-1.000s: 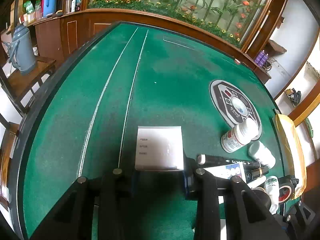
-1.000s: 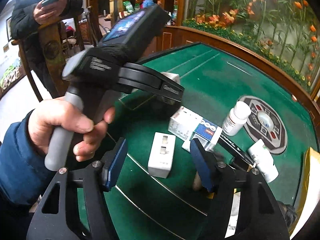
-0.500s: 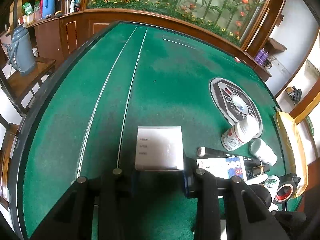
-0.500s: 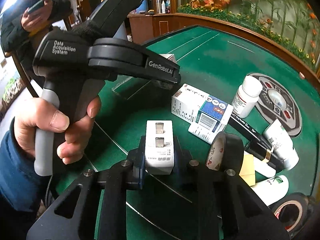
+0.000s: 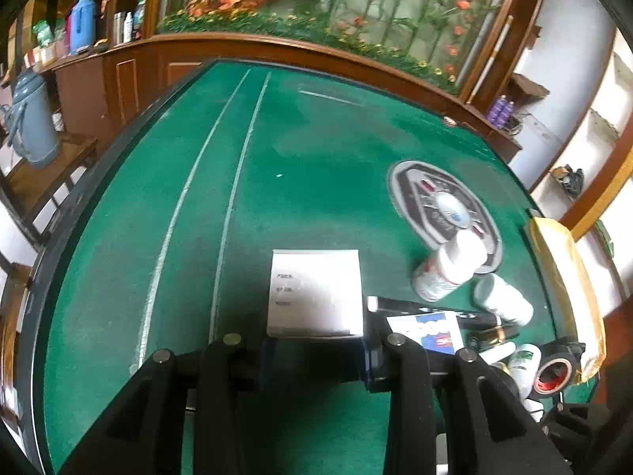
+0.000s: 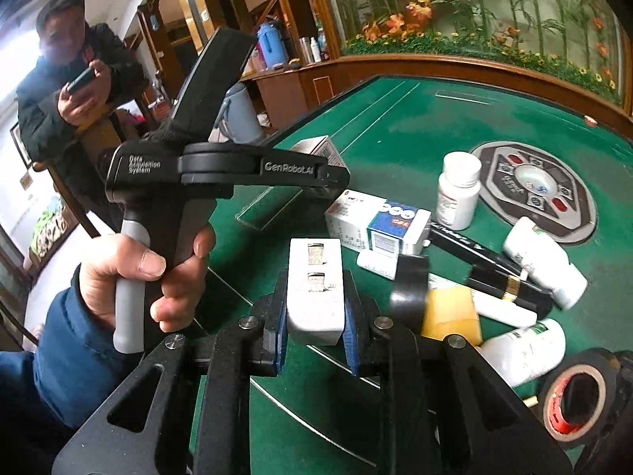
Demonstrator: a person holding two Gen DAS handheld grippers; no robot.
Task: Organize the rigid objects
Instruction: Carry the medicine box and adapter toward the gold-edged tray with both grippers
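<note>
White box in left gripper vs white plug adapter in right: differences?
The white box is broad and flat-faced with faint print; the plug adapter is narrower, with two metal prongs. The box fills the left gripper at a wide span; the right gripper closes narrower on the adapter. Both are white, rigid and clamped.

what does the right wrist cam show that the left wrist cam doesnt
Only the right wrist view: the right gripper, jaws shut on a white plug adapter; the person's left hand on the left gripper's handle; a bystander with a phone; a yellow block.

Only the left wrist view: the left gripper, jaws shut on a white box, and the box's printed top face.

Both: the green table, the upright white pill bottle, the blue-and-white carton, the red-cored tape roll and the round grey panel.
</note>
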